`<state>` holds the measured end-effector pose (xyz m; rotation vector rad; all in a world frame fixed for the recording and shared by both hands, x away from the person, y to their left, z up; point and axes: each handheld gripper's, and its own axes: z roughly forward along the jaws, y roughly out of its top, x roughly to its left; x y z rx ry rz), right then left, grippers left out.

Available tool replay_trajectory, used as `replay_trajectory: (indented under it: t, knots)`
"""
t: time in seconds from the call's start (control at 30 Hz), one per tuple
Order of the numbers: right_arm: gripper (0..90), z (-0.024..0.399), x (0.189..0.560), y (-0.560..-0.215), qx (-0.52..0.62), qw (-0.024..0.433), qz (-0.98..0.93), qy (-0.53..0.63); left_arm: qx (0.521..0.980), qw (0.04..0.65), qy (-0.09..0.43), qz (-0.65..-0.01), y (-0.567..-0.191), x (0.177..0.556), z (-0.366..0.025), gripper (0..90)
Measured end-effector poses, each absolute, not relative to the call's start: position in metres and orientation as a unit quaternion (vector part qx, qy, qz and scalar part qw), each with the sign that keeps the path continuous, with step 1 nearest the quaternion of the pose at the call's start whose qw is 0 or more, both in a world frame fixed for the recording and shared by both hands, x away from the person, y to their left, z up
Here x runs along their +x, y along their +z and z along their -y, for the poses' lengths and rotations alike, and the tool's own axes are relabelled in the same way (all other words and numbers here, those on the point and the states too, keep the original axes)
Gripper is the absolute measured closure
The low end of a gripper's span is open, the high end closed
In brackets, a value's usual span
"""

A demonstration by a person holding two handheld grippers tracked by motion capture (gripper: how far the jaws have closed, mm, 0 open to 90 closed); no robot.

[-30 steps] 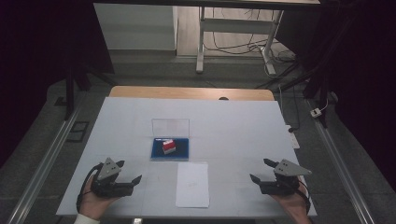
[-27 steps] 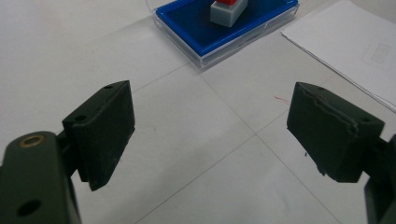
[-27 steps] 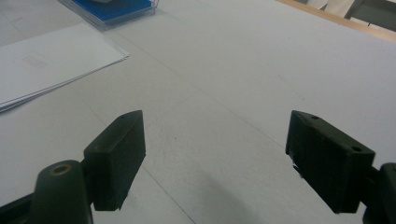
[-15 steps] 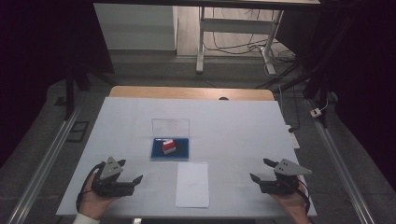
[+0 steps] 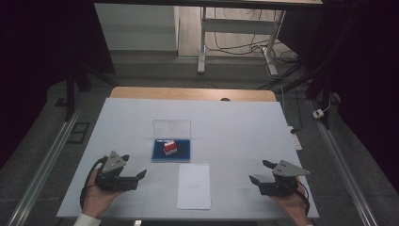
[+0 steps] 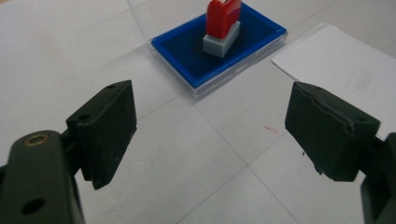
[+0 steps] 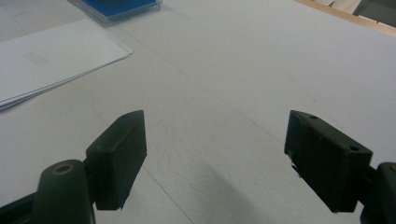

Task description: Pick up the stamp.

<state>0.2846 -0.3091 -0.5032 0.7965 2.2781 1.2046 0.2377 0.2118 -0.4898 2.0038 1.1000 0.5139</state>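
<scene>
A red and grey stamp (image 5: 169, 148) (image 6: 222, 24) stands on a blue ink pad (image 5: 171, 151) (image 6: 219, 49) whose clear lid (image 5: 171, 128) is propped up behind it, mid-table. A stack of white paper (image 5: 194, 185) (image 6: 345, 65) (image 7: 46, 60) lies just in front of the pad. My left gripper (image 5: 134, 175) (image 6: 210, 140) rests open at the table's front left, its jaws pointing toward the pad with nothing between them. At the front right my right gripper (image 5: 259, 172) (image 7: 215, 158) is open too, over bare table, and the pad's corner (image 7: 122, 6) shows at the top of its view.
The white table top (image 5: 235, 136) ends in a wooden strip (image 5: 188, 93) at the far edge. Metal rails (image 5: 44, 165) run along both sides. A desk frame and cables (image 5: 235, 42) stand on the floor beyond.
</scene>
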Motion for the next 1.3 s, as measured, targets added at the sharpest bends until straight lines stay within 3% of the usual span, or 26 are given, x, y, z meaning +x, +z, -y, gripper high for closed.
replay_trajectory:
  t: [0.93,1.3]
  knots:
    - [21.4,0.303,0.287,-0.508,0.288,0.213,-0.832,0.425,0.815,0.388,0.182,-0.389,-0.469,0.291,-0.183,22.4]
    - [21.6,0.305,0.281,-0.510,0.293,0.214,-0.832,0.420,0.831,0.378,0.155,-0.377,-0.470,0.329,-0.160,24.6]
